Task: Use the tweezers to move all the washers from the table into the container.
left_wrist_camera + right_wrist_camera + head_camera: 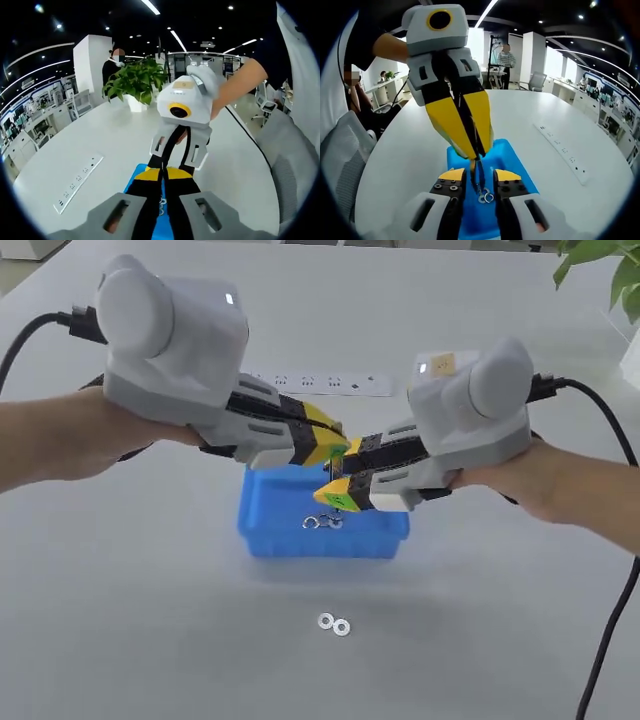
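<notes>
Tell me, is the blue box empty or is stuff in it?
Not empty. A few washers lie inside the blue box; two more washers sit on the table in front of it.

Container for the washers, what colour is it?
Blue. The container shows best in the head view.

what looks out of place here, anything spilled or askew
Nothing spilled or damaged. Two washers lie on the table in front of the blue container, apart from the washers inside it. The left gripper holds the tweezers over it.
</notes>
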`<state>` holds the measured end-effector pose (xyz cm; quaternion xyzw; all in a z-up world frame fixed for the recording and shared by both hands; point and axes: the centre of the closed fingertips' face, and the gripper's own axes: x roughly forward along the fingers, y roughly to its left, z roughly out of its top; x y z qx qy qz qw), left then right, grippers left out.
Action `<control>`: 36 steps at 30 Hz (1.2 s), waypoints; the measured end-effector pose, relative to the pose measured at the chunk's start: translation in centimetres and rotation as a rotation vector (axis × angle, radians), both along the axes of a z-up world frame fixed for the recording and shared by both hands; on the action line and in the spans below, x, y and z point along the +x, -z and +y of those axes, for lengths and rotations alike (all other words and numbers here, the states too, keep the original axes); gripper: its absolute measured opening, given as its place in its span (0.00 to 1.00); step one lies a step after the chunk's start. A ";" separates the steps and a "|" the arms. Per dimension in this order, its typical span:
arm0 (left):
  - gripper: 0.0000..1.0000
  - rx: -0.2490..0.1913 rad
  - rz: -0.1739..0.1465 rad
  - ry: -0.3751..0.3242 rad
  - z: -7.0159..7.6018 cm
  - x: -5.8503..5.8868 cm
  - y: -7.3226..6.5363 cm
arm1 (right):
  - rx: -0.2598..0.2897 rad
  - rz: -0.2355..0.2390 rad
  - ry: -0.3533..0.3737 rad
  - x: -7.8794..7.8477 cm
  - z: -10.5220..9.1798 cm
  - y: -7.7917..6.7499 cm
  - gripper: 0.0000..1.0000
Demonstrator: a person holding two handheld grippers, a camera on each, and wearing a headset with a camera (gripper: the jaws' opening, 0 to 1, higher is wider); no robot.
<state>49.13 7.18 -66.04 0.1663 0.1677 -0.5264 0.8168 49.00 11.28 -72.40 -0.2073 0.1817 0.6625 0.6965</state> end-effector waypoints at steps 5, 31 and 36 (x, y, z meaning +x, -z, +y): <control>0.05 0.016 -0.021 0.021 0.2 0.0 -0.4 | -0.015 0.002 -0.006 -0.4 -0.4 0.5 0.32; 0.05 0.003 -0.088 0.098 0.3 -3.9 -3.4 | -0.018 -0.055 0.064 -5.5 -6.9 -0.3 0.58; 0.05 0.022 -0.091 0.131 -0.1 -5.3 -3.2 | -0.012 -0.038 0.073 -6.9 -8.2 -0.3 0.59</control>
